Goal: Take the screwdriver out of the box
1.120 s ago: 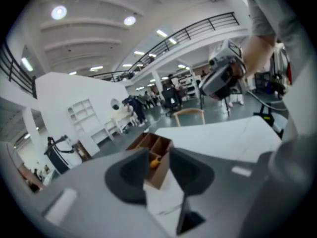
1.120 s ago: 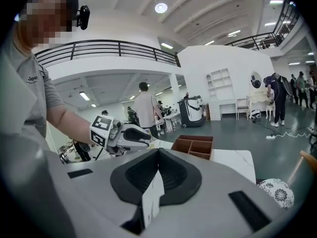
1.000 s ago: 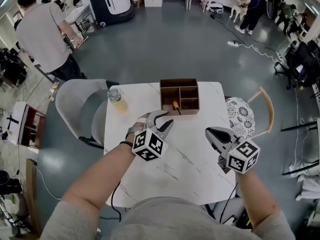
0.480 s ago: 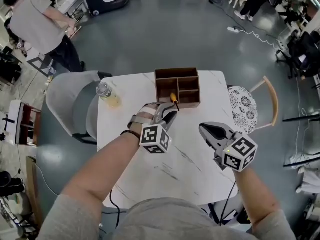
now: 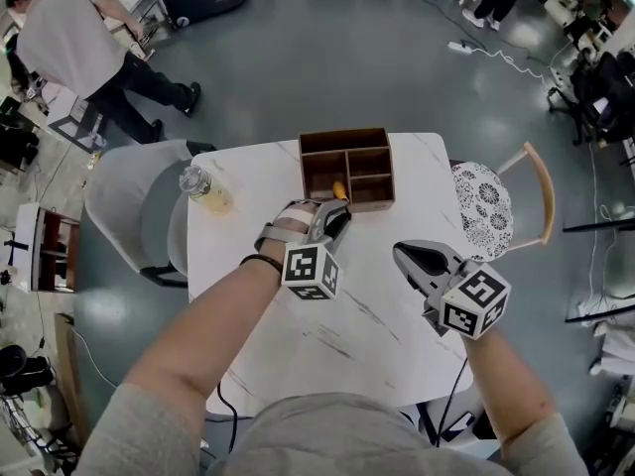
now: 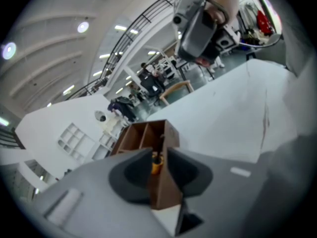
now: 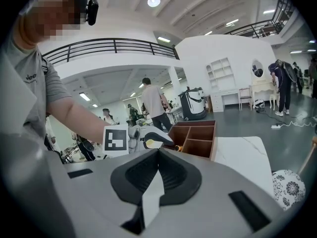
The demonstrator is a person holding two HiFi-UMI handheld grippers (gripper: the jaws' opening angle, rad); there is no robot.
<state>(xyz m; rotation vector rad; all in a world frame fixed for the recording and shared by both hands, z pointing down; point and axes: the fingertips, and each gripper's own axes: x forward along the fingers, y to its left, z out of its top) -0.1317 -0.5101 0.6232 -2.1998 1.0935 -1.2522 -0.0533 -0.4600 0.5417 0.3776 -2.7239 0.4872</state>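
Observation:
A brown wooden box [image 5: 347, 165] with open compartments stands at the far middle of the white table [image 5: 377, 335]. The screwdriver's orange handle [image 5: 339, 189] sticks up from the box's near compartment. My left gripper [image 5: 334, 218] is right at the box's near wall. In the left gripper view its jaws [image 6: 159, 155] are closing, and the orange handle [image 6: 156, 165] shows in the gap between them, with no pad pressing on it. My right gripper [image 5: 409, 259] hangs over the table to the right, short of the box, its jaws [image 7: 158, 155] together and holding nothing.
A bottle of yellowish liquid [image 5: 203, 188] stands at the table's far left corner. A grey chair [image 5: 129, 206] is at the left and a chair with a patterned cushion [image 5: 481, 211] at the right. A person [image 5: 69, 38] stands beyond the grey chair.
My left gripper has moved forward and down to the box, rolling as it went, until the screwdriver handle lies between its tips. The right gripper has sunk a little.

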